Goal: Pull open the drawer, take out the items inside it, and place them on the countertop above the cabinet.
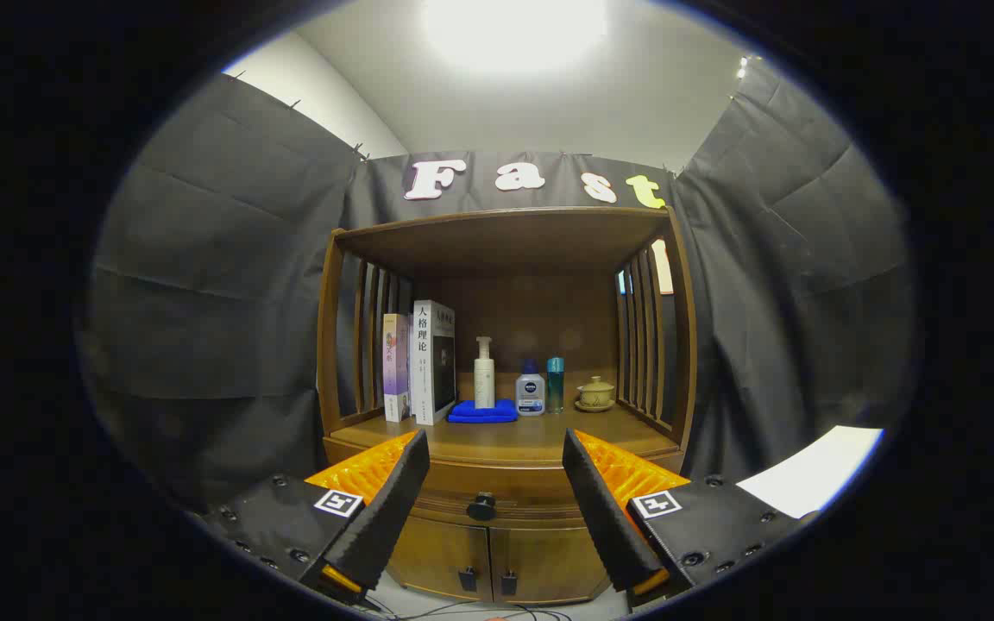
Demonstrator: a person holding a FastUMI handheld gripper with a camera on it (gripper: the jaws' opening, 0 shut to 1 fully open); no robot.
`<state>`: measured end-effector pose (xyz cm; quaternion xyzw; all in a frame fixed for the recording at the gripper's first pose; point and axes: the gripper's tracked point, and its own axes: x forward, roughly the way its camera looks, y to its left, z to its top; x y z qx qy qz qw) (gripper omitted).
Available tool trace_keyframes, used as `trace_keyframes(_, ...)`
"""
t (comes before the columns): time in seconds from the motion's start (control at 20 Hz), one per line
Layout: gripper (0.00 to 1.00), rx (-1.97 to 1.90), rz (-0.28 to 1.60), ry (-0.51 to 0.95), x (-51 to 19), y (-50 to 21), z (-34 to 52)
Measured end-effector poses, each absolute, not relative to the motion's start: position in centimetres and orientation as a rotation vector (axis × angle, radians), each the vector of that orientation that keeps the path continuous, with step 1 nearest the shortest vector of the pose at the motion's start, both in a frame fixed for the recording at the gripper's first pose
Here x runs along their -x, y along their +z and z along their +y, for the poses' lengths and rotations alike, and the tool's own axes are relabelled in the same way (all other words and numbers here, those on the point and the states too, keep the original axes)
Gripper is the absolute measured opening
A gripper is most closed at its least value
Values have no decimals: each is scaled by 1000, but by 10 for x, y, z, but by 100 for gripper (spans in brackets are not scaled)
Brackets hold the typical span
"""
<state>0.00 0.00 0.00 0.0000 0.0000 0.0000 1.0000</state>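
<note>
So I'm at the very start here: the drawer (497, 504) looks fully shut to me, nothing taken out yet. My gripper (495, 474) has its jaws spread wide with nothing between them but air, and it's lined up pretty nicely. The dark knob (481, 505) sits beyond the fingers, roughly centred in the gap, a touch toward the left finger.

Next move as I see it: push forward until the knob is between the tips, close on it, then pull straight back.

Quick count of what's on the countertop (506, 435) beyond the jaws:
- two books (419, 362), upright
- one pump bottle (484, 373) standing on one folded blue cloth (482, 412)
- two smaller bottles (542, 388)
- one lidded cup (595, 392)

Under the drawer, two cabinet doors (493, 561). Can't see inside the drawer, so no idea how many items are waiting.
</note>
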Motion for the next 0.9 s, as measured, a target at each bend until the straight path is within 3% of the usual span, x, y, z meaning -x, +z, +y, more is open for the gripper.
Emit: trace_keyframes(0.9,98,16,-27,-16,-4,11,-9)
